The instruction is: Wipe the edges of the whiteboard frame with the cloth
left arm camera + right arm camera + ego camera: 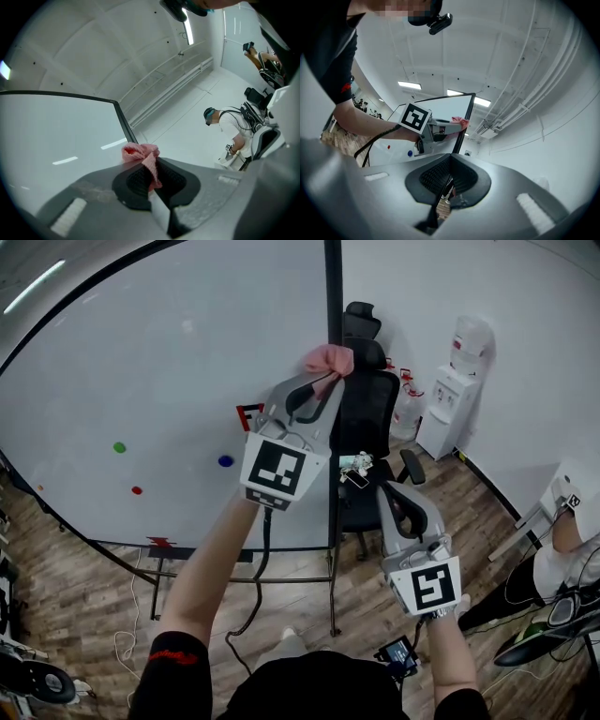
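A pink cloth [328, 359] [140, 152] [460, 122] is pinched in my left gripper [322, 381] [152, 173], which is shut on it. The cloth presses against the black right-hand edge of the whiteboard frame [332, 296] [124, 124] [469, 108], high on the upright. The white board [169, 381] spreads to the left of that edge. My right gripper [392, 491] [449, 171] hangs lower and to the right, away from the frame, with its jaws shut on nothing. In the right gripper view the left gripper [457, 124] shows with its marker cube.
A black office chair [370, 399] stands just behind the frame's right edge. A water dispenser [450, 399] is against the far wall. Green [119, 447], blue [225, 461] and red [137, 490] magnets dot the board. A person [562, 549] sits at the right.
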A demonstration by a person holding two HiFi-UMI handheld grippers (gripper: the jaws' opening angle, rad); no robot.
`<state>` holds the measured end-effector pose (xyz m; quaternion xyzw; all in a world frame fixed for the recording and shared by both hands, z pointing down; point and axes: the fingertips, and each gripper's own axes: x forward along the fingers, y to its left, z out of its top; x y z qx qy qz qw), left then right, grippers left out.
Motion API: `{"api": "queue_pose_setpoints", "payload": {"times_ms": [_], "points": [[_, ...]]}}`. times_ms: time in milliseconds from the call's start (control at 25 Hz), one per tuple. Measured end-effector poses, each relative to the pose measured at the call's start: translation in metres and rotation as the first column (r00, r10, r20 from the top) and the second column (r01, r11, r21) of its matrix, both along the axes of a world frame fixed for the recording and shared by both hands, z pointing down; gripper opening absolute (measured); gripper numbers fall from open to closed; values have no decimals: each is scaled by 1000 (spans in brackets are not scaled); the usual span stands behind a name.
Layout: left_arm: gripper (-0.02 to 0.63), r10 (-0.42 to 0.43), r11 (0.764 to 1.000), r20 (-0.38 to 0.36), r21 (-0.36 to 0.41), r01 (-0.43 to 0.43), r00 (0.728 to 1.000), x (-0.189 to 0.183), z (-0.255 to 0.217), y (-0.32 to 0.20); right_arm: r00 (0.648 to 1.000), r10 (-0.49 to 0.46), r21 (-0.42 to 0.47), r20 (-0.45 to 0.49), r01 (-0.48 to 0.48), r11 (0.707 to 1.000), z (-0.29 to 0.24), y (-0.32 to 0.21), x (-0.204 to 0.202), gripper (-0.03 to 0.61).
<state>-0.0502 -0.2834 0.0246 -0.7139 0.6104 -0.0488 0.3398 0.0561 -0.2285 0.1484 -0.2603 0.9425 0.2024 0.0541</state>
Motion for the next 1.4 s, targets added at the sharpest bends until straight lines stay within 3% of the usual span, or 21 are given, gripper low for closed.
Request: {"api": "queue_pose_setpoints", "payload": {"times_ms": [400,1400], "points": [[18,7,1000,-21,-20,-8,1000,0,15,-4,997,-42,19,67,41,999,-5,-3,-7,2],[18,11,998,-85,-54,-16,996,-1,58,-8,998,-37,-52,46,39,998,20,-20,-8,2]]}}
